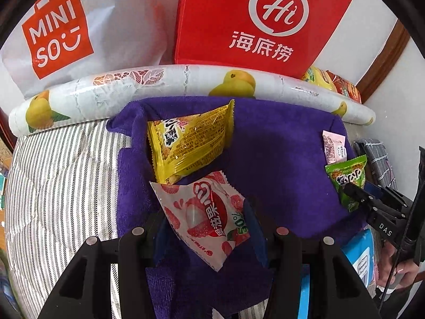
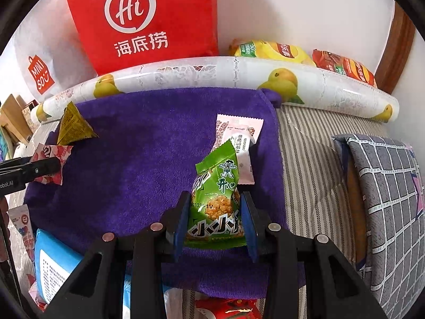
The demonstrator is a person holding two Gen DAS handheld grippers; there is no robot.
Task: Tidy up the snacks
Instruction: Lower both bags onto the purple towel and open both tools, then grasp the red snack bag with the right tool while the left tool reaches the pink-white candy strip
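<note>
- The right tongs (image 2: 215,223) squeeze the green snack bag (image 2: 216,207) on the purple towel (image 2: 132,159).
- The left tongs (image 1: 204,228) pinch the pink lychee packet (image 1: 204,220).
- The yellow snack bag (image 1: 188,143) lies at 12 o'clock from it.

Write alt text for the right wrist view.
The right tool grips a green snack packet over a purple towel, with a pink-and-white packet just behind it. At far left, the left tool holds a red-and-white lychee packet near a yellow packet; a red bag stands behind.
</note>
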